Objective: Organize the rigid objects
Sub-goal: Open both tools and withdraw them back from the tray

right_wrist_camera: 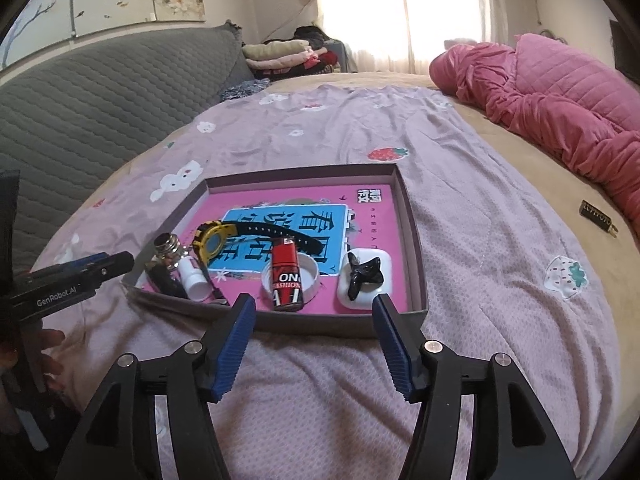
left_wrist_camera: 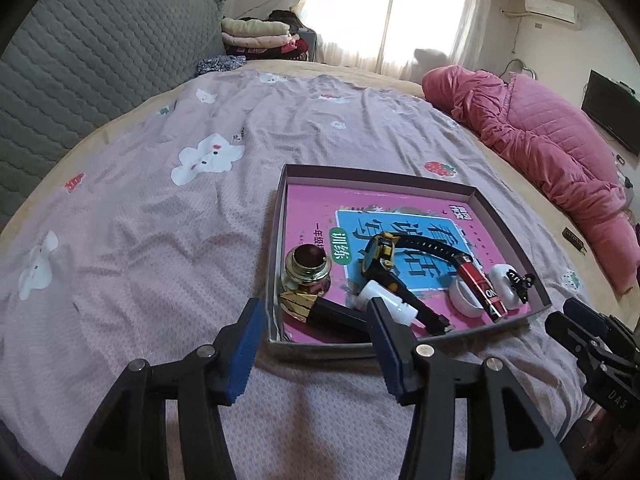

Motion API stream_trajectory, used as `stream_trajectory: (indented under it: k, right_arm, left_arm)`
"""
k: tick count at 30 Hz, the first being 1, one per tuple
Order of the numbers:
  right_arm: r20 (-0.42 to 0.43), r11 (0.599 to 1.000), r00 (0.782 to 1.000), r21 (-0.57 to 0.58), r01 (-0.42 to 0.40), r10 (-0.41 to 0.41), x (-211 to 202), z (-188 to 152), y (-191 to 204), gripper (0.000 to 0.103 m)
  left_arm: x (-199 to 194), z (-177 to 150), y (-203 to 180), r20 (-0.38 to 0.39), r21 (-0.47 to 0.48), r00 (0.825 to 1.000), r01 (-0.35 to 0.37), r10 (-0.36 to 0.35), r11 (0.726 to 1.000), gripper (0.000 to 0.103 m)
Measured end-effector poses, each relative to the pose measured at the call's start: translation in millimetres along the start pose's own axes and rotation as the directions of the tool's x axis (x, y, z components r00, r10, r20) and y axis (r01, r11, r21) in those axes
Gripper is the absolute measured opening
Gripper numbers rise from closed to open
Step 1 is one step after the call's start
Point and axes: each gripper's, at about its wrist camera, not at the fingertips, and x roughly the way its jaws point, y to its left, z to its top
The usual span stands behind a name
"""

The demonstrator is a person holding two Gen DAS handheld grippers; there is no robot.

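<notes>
A shallow grey box [left_wrist_camera: 516, 224] [right_wrist_camera: 416, 240] lies on the bed with a pink book as its floor. In it are a yellow-black watch [left_wrist_camera: 382, 250] [right_wrist_camera: 212, 240], a red lighter [left_wrist_camera: 480, 286] [right_wrist_camera: 285, 274], a white earbud case [right_wrist_camera: 380, 264] [left_wrist_camera: 505, 280] with a black hair clip [right_wrist_camera: 362, 274] on it, a white ring lid [right_wrist_camera: 314, 276], a gold-capped bottle [left_wrist_camera: 306, 266] [right_wrist_camera: 168, 250], a white tube [left_wrist_camera: 394, 306] [right_wrist_camera: 194, 278] and a black-gold lipstick [left_wrist_camera: 320, 308]. My left gripper [left_wrist_camera: 316, 322] is open and empty at the box's near left corner. My right gripper [right_wrist_camera: 314, 322] is open and empty at the box's near wall.
The box lies on a lilac sheet [left_wrist_camera: 160, 240] printed with cats and strawberries. A pink quilt [left_wrist_camera: 552, 140] [right_wrist_camera: 560, 92] is bunched at the right. A small dark tag [right_wrist_camera: 598, 216] lies on the tan mattress. A grey quilted headboard [left_wrist_camera: 80, 72] and folded clothes [left_wrist_camera: 260, 36] stand at the left.
</notes>
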Motion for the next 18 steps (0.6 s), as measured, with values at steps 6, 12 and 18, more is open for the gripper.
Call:
stream_trajectory:
  k: [6,12,18]
  right_arm:
    - [0.006,1.0,1.0,0.007,0.004,-0.004,-13.0,-2.4,7.6,0.072]
    - [0.018,1.0,1.0,-0.022,0.001,-0.001,-25.1,-3.8,19.1,0.073]
    - [0.025,1.0,1.0,-0.027,0.004,-0.003,-35.8,-6.1,26.3,0.074]
  left_arm:
    - [-17.6,-2.9,-6.9,0.03,0.02,0.999,-0.043,0.042,0.999,0.053]
    - [-33.7,-3.2,-11.0,0.037,-0.002,0.999,-0.032,0.032,0.999,0.067]
    - [-49.3,-4.4,-20.9,0.048,0.001,0.998,-0.027,0.026,1.0,0.067]
